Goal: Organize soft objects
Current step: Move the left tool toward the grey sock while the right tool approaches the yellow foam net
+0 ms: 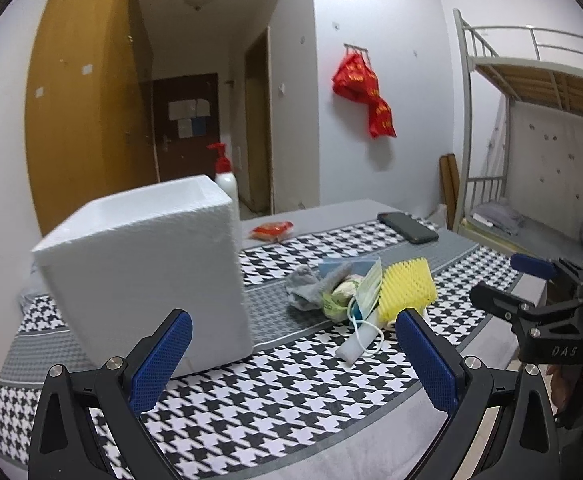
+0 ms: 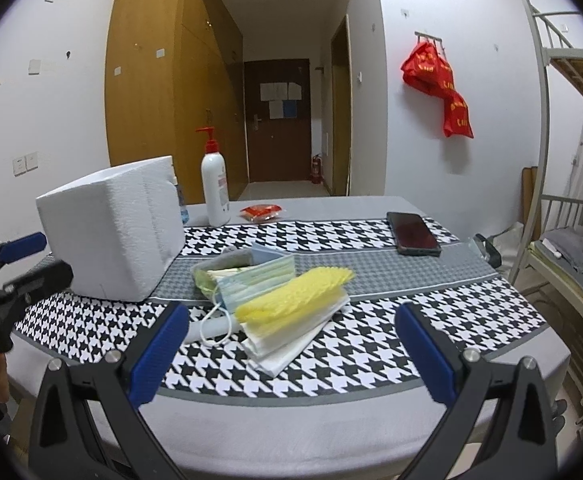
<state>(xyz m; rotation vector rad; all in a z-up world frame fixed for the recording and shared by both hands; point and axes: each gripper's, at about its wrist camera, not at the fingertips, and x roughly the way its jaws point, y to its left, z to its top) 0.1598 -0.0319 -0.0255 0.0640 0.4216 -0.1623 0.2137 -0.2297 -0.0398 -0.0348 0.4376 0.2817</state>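
White foam makes up the box (image 2: 111, 232) at the left of the table (image 2: 331, 420), standing on the houndstooth cloth (image 2: 331, 364); it looks light and stiff, and its top faces away, so whether it is open cannot be told for certain. The left gripper (image 1: 291, 360) hangs just near of the box with its blue pads spread wide and nothing between them. Behind the box stands a pump bottle (image 2: 214, 184), and right of that lies a red packet (image 2: 261, 212).

Toward the middle sits the pile of soft things, just right of the box and apart from it: a grey cloth (image 1: 303, 284), a blue face mask (image 2: 251, 280) with its white ear loop (image 2: 215, 320) trailing near, a yellow foam net (image 2: 295, 296) on top, and a white folded sheet (image 2: 291, 344) under it. All of these look very light, limp and easily crushed; none is fragile. The net would likely squash flat, so a pinch across its near edge should serve, while the mask is best taken by its pleated body rather than the loop, which could drag its neighbours along.

The right gripper (image 2: 291, 352) is near of the pile, jaws wide and empty, the net and sheet lying between its fingers' lines. Far right lies a phone (image 2: 413, 234), well clear of the pile.
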